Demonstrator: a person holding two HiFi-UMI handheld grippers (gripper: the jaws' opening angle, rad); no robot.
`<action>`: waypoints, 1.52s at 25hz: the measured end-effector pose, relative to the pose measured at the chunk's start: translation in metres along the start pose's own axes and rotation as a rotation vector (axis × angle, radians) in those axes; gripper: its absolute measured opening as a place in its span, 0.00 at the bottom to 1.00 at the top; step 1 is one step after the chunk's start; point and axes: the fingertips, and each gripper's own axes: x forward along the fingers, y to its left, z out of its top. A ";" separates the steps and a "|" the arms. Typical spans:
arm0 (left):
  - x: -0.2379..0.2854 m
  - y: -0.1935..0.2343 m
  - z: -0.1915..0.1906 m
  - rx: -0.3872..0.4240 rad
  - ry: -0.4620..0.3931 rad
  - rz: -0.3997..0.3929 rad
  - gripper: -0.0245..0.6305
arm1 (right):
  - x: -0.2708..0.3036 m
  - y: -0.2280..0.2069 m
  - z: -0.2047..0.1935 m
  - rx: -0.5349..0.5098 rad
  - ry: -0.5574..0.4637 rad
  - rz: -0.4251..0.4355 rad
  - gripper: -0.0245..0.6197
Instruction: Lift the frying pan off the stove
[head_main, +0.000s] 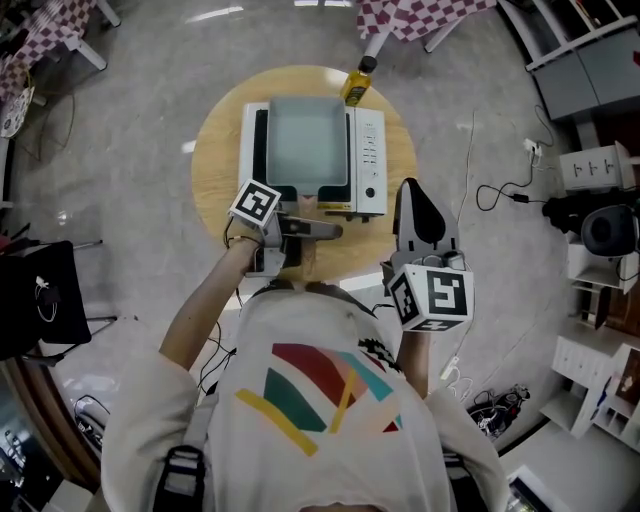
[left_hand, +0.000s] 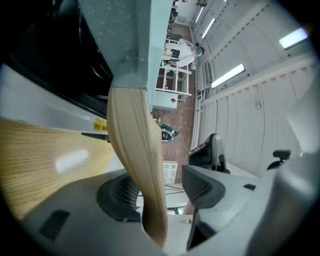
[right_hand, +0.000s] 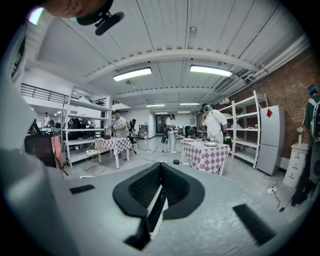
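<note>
The frying pan (head_main: 305, 140), a square grey-green one, is seen resting on the white stove (head_main: 368, 160) just ahead of the left gripper (head_main: 300, 228), its wooden handle (left_hand: 135, 150) pointed back into that gripper. In the left gripper view the handle is straddled by the jaws. The left pad (left_hand: 117, 192) is close against the wood, while a clear gap is left at the right pad (left_hand: 200, 185), so nothing is clamped yet. The right gripper (right_hand: 159, 190) is held up and well to the right of the stove, its jaws pressed together on nothing.

The reach is judged done and the handle is lined up, with the closing of the jaws and the lift itself left to do. A yellow oil bottle (head_main: 358, 82) stands beyond the stove, at its far right corner.
</note>
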 end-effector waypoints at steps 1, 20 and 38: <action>-0.001 0.001 0.002 0.000 -0.008 0.007 0.41 | 0.000 0.000 -0.001 0.002 0.002 0.000 0.04; -0.006 0.014 0.020 -0.008 -0.115 0.033 0.08 | 0.005 0.006 -0.018 0.011 0.041 0.014 0.04; -0.006 0.016 0.020 -0.004 -0.115 0.059 0.07 | 0.002 0.005 -0.028 0.039 0.058 0.018 0.04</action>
